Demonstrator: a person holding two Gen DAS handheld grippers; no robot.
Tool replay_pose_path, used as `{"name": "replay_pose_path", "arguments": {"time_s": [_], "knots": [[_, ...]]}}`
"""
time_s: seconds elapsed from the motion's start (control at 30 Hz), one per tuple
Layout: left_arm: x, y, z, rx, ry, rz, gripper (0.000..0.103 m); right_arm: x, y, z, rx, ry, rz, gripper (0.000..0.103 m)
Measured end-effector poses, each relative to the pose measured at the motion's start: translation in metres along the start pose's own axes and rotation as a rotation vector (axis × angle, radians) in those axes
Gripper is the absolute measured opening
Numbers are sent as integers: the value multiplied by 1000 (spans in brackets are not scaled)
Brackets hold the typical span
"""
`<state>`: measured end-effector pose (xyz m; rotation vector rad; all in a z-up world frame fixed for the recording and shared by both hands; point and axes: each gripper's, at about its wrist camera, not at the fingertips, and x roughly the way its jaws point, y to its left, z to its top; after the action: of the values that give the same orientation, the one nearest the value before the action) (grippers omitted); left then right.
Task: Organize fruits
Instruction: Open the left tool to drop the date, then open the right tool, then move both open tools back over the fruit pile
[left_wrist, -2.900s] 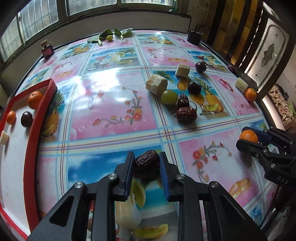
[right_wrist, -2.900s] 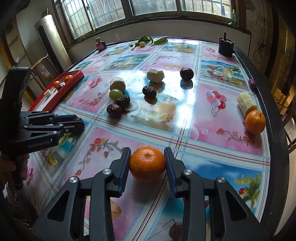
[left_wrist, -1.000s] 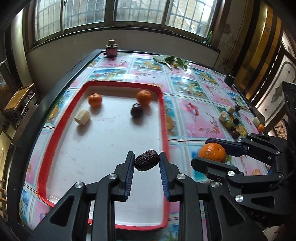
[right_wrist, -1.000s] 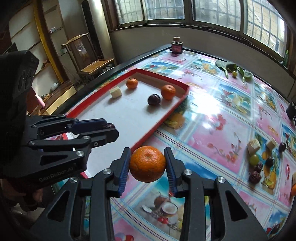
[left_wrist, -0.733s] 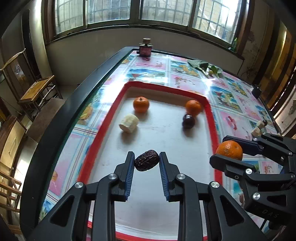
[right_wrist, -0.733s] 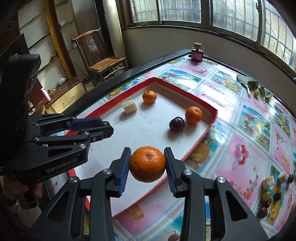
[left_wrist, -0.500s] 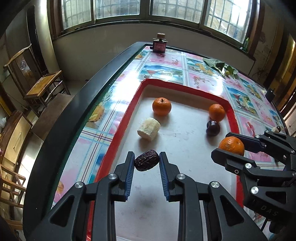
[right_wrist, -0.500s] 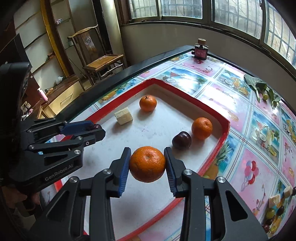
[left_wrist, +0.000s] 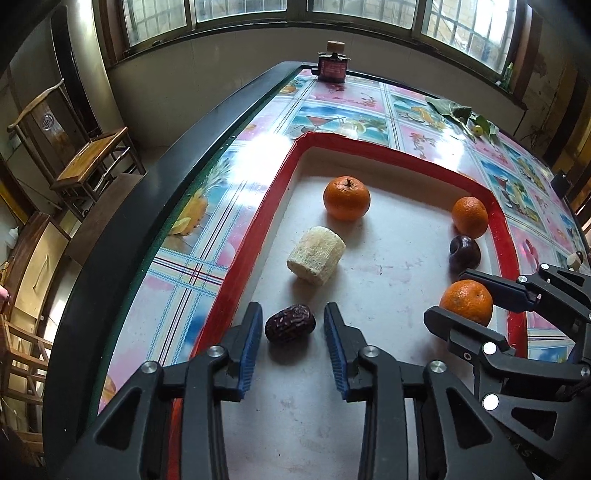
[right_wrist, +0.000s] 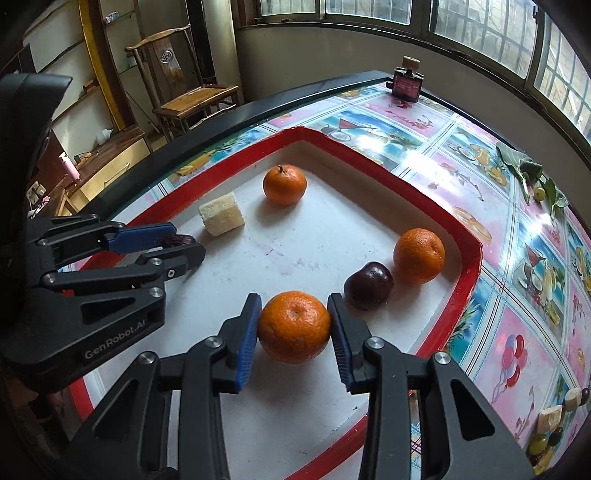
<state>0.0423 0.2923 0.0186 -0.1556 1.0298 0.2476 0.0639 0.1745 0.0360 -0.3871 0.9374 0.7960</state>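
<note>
My left gripper (left_wrist: 291, 334) is open over the red-rimmed white tray (left_wrist: 258, 229). A dark red date (left_wrist: 290, 324) lies on the tray floor between its jaws, with gaps on both sides. My right gripper (right_wrist: 293, 330) is shut on an orange mandarin (right_wrist: 294, 326) low over the tray; the mandarin also shows in the left wrist view (left_wrist: 466, 302). In the tray lie two mandarins (left_wrist: 346, 198) (left_wrist: 470, 217), a dark plum (left_wrist: 464, 254) and a pale sugarcane chunk (left_wrist: 316, 255).
The tray sits near the table's black left edge (left_wrist: 155, 206). A small dark bottle (left_wrist: 332, 66) and green leaves (left_wrist: 461, 114) are at the far end. More fruit pieces (right_wrist: 546, 432) lie far right on the patterned tablecloth. A wooden chair (left_wrist: 88, 155) stands beyond the table.
Both grippers moved from the fruit pile to the tray and came down. My left gripper opened and let the date go onto the tray floor. The right still holds the mandarin.
</note>
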Motion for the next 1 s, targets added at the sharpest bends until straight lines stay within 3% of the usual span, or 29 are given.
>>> {"name": "replay_pose_path", "arguments": {"time_s": [0.13,0.43,0.7,1.0], "knots": [[-1,-3,-1,11,9,10,58,-1,-2,-2,8,8,-8,42],[-10,-9,-4,22,7,45,74,-19,-4,-6,11,-9,-43,53],[-26,-14,-18,-19,12,34,75,-42,-3,-27,35,-20,-40,56],[-60,-42,-42,-58,-14,-20,76,-85,-18,-73,123,-48,46,59]]}}
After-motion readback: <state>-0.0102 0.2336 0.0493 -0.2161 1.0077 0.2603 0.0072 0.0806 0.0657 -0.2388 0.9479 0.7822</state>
